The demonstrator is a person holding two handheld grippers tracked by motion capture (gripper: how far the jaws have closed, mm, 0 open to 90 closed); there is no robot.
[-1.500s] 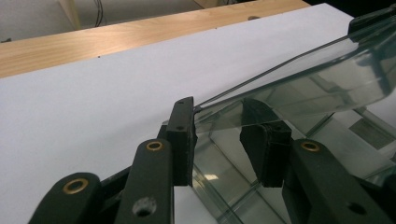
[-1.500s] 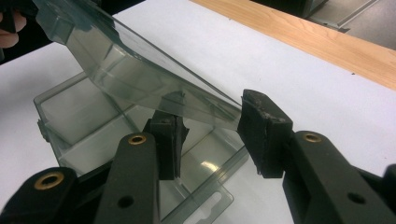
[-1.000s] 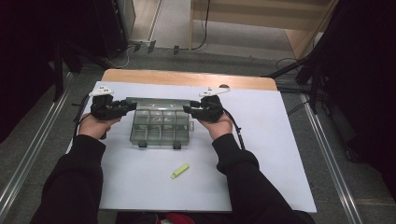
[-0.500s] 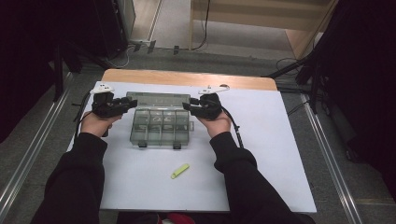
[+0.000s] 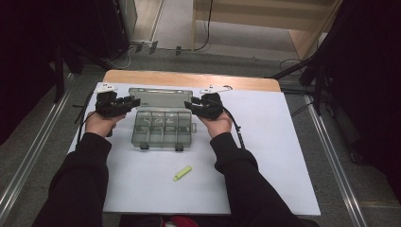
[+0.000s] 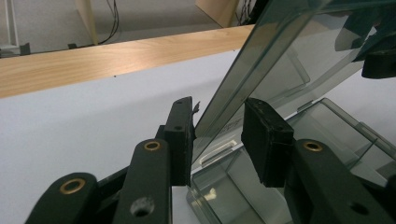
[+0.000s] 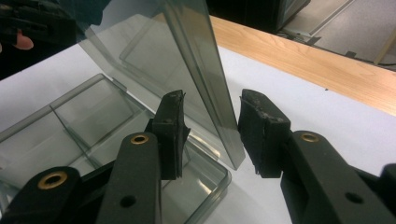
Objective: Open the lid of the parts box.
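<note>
Clear compartmented plastic box (image 5: 163, 127) on white tabletop, hinged lid (image 5: 161, 98) raised.

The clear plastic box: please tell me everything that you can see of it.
The clear plastic box is smoky and see-through, with small compartments and two front latches. It stands on the white table; its lid is raised, tilted back. The left tongs and right tongs straddle the lid's side edges, with gaps at the pads.

Left gripper (image 5: 128, 101) and right gripper (image 5: 190, 104) facing inward, jaws parted
</note>
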